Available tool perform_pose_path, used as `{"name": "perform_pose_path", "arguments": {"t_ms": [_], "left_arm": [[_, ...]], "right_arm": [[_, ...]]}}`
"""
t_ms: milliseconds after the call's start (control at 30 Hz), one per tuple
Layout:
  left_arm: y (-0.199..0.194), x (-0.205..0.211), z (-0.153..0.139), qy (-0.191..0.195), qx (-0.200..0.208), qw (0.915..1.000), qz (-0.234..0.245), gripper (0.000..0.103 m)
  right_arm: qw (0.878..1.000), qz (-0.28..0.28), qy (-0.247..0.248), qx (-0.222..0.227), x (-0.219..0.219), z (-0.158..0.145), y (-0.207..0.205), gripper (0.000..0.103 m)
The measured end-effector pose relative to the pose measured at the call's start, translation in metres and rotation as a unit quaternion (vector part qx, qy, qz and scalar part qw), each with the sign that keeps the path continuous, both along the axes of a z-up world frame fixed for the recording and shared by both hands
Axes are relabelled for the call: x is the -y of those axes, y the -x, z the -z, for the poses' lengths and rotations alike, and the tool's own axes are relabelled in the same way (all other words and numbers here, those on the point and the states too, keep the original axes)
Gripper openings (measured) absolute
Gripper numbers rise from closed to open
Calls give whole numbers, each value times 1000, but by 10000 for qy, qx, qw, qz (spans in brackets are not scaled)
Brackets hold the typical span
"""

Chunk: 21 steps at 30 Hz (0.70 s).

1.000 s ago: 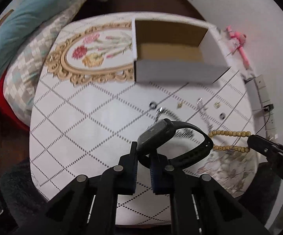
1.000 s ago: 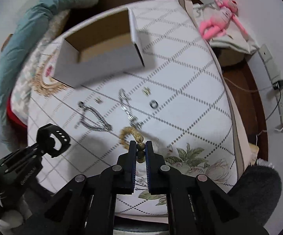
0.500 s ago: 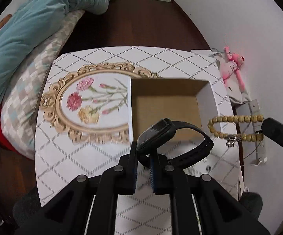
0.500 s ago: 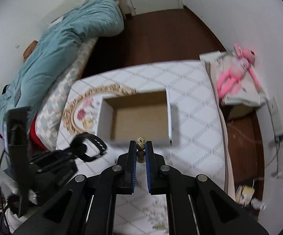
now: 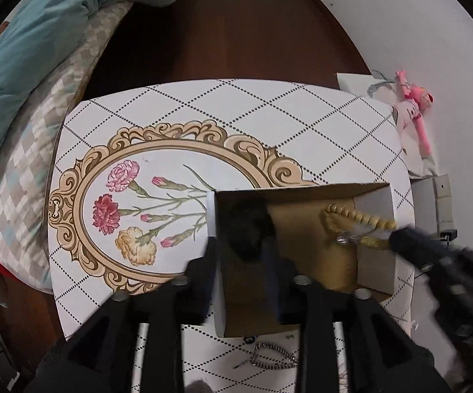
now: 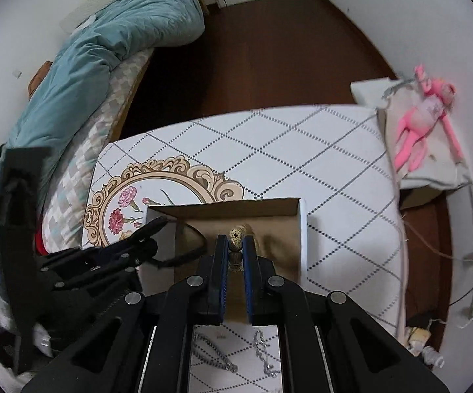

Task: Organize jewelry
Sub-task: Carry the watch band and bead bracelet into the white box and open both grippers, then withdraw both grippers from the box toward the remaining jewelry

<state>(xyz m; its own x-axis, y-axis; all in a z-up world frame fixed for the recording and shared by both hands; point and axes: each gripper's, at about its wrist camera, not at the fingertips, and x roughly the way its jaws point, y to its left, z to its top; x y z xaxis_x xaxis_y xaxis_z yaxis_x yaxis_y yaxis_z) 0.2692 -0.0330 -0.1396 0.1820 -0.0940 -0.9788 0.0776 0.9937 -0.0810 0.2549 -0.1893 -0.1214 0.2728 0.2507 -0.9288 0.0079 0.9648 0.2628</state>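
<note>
Left wrist view: the left gripper [image 5: 243, 262] has its jaws spread wide, straddling the left wall of the cardboard box [image 5: 375, 226]. The black wristband [image 5: 247, 229] appears only as a dark blur between and just beyond the jaws, inside the box; whether it touches either jaw cannot be determined. Nearest the camera, a silver chain [image 5: 270, 360] lies on the table [image 5: 302, 114], partly covered by the gripper body. The bead bracelet [image 5: 351, 222] hangs over the right part of the box from the right gripper [image 5: 400, 240].

Right wrist view: the right gripper [image 6: 236, 252] jaws are clamped on the bead bracelet [image 6: 237, 237]; only a few beads show, the loop is concealed. Two chains [image 6: 262, 350] lie on the table [image 6: 334, 150] in front of the box [image 6: 303, 229]. The left gripper [image 6: 151, 229] enters the box from the left, motion-blurred. Farther off: a teal quilt [image 6: 105, 52] and a pink plush toy [image 6: 423, 118].
</note>
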Motion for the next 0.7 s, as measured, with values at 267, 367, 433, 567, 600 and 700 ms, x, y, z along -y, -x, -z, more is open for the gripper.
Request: {"name": "perform_pose_path", "arguments": {"t_ms": [267,367,433,567,600,700], "left_arm": [[14,-15,-12,-36,471,9986,-252,93],[25,-21,-13,-132,819,9959,-348,103],[32,-22,-10,-338,1016,9937,-323,103],[40,-27,4,-520,1003,9929,-362,103],[42,-28,7,-540,982,9930,-375,103],[48,-30,13,-599,979,9925,-415,103]], "right_arm": [[9989,237,399,66,19,14,25,47],[9961,227,830,216,17,12,33,65],[9929,206,1143,272,16,15,39,83],[9866,255,1584,290,15,27,47,99],[9854,267,1653,296,15,29,48,101],[9834,271,1761,334,13,32,51,101]]}}
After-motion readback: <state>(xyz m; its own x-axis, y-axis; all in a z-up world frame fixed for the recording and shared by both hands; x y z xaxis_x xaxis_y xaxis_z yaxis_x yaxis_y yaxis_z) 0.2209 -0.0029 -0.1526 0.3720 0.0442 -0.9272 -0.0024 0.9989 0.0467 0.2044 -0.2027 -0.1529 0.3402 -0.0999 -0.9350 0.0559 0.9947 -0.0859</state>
